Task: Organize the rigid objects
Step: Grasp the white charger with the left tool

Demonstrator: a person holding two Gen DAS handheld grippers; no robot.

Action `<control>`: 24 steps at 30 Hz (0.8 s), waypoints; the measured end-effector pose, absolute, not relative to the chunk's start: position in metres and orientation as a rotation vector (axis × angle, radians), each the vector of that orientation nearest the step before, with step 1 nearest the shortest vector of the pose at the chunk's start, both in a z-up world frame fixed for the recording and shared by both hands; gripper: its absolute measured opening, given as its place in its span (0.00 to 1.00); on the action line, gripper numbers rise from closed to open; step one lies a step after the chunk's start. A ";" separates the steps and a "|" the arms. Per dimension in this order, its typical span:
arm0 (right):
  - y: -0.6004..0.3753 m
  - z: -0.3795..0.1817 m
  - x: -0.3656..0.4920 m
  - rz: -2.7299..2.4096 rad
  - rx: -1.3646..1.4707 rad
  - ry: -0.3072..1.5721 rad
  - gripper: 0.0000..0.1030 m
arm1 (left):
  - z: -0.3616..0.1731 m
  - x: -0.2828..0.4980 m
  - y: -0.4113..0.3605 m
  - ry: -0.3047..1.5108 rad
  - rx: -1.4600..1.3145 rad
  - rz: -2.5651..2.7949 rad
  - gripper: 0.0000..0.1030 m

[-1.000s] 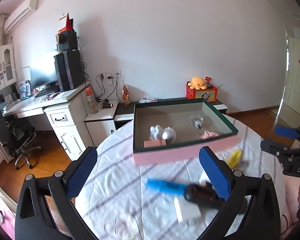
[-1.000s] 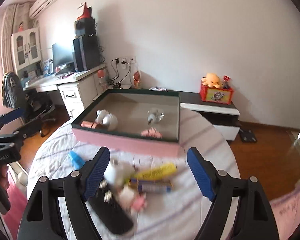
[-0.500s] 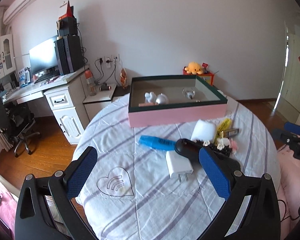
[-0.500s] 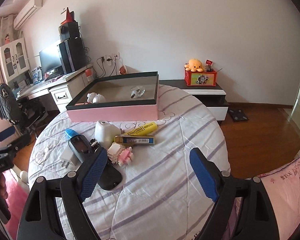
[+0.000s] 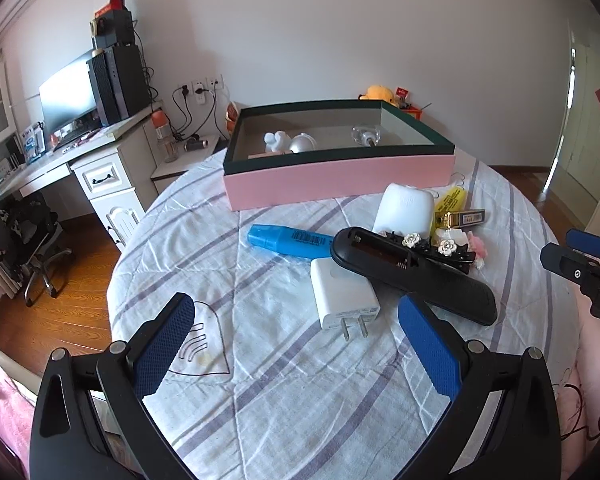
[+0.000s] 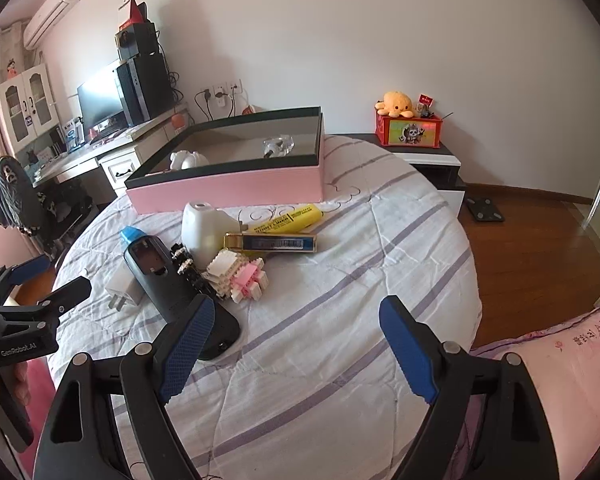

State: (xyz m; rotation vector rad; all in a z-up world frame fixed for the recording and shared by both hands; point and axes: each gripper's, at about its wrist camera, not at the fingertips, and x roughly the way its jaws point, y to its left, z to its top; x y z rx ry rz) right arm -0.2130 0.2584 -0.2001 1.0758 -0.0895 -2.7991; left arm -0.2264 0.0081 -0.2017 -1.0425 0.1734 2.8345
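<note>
A pink box [image 5: 340, 176] with a dark rim stands at the far side of the round table [image 5: 284, 400]; it also shows in the right wrist view [image 6: 228, 188] and holds a white figurine [image 5: 275, 142] and a clear knob [image 5: 365, 136]. In front lie a blue marker [image 5: 290, 238], a white charger [image 5: 343, 300], a black remote [image 5: 412, 276], a white bottle [image 5: 403, 210], a yellow highlighter [image 6: 286, 220], a gold-blue bar [image 6: 272, 242], a flower hair clip [image 5: 432, 243] and a pink-white block toy [image 6: 240, 276]. My left gripper [image 5: 296, 344] is open and empty, short of the charger. My right gripper [image 6: 296, 344] is open and empty, right of the remote.
A desk [image 5: 60, 156] with a monitor and an office chair [image 5: 24, 240] stand to the left. A low cabinet with a red box and an orange plush [image 6: 408, 120] stands behind the table. A pink bedspread [image 6: 560, 360] lies at the right.
Both grippers have pulled back from the box toward the table's near edge; the box looks farther away and the loose objects now lie ahead of the fingers. Both stay open.
</note>
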 end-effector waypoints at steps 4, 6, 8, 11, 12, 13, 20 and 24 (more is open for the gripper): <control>0.258 -0.207 -0.217 -2.787 1.099 -0.091 0.83 | -0.211 -0.234 0.015 0.186 -1.071 2.802 1.00; 0.259 -0.210 -0.219 -2.778 1.112 -0.094 0.83 | -0.217 -0.239 0.018 0.178 -1.097 2.779 1.00; 0.259 -0.213 -0.221 -2.769 1.124 -0.093 0.83 | -0.224 -0.246 0.021 0.167 -1.123 2.761 1.00; 0.260 -0.217 -0.223 -2.764 1.135 -0.097 0.83 | -0.231 -0.256 0.025 0.175 -1.143 2.758 1.00; 0.260 -0.218 -0.224 -2.763 1.138 -0.098 0.83 | -0.234 -0.259 0.025 0.179 -1.154 2.759 1.00; 0.260 -0.219 -0.225 -2.763 1.142 -0.100 0.83 | -0.236 -0.262 0.026 0.183 -1.166 2.759 1.00; 0.263 -0.226 -0.234 -2.755 1.167 -0.111 0.83 | -0.248 -0.282 0.027 0.185 -1.232 2.713 0.75; 0.263 -0.226 -0.237 -2.753 1.162 -0.115 0.83 | -0.249 -0.284 0.028 0.161 -1.192 2.687 0.51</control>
